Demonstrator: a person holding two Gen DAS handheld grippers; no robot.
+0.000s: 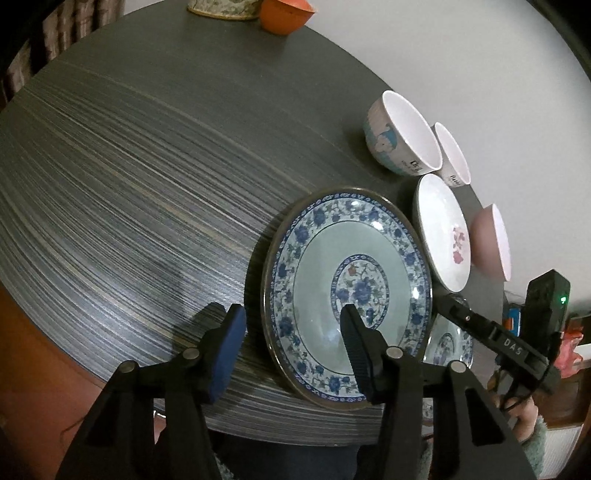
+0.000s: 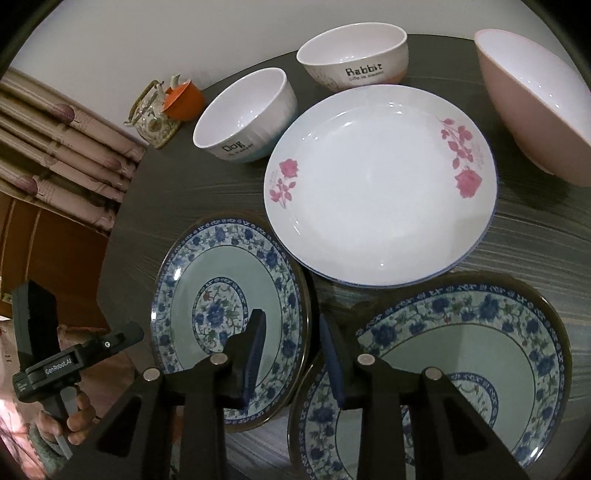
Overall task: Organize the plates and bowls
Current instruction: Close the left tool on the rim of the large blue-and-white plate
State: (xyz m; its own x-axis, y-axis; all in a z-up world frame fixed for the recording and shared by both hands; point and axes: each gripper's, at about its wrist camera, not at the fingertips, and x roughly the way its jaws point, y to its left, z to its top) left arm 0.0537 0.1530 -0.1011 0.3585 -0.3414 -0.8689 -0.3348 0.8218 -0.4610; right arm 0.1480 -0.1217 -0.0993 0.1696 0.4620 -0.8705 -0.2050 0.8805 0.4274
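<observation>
A small blue-floral plate [image 1: 343, 295] [image 2: 229, 306] lies on the dark round table. My left gripper [image 1: 293, 338] is open, its jaws astride the plate's near-left rim. My right gripper [image 2: 291, 350] is open above the gap between this plate and a larger blue-floral plate [image 2: 480, 354]. A white plate with pink roses [image 2: 376, 188] [image 1: 443, 229] lies behind. Behind it stand a "Dog" bowl [image 2: 245, 118] [image 1: 402, 133], a "Rabbit" bowl [image 2: 354, 59] [image 1: 454, 155] and a pink bowl [image 2: 532, 96] [image 1: 493, 240].
The table [image 1: 147, 166] stretches wide to the left in the left wrist view. An orange bowl [image 1: 284, 14] [image 2: 184, 99] and a floral teapot [image 2: 151, 118] sit at the far edge. Curtains [image 2: 62, 136] hang beyond. The right gripper's body [image 1: 517, 332] reaches in beside the plates.
</observation>
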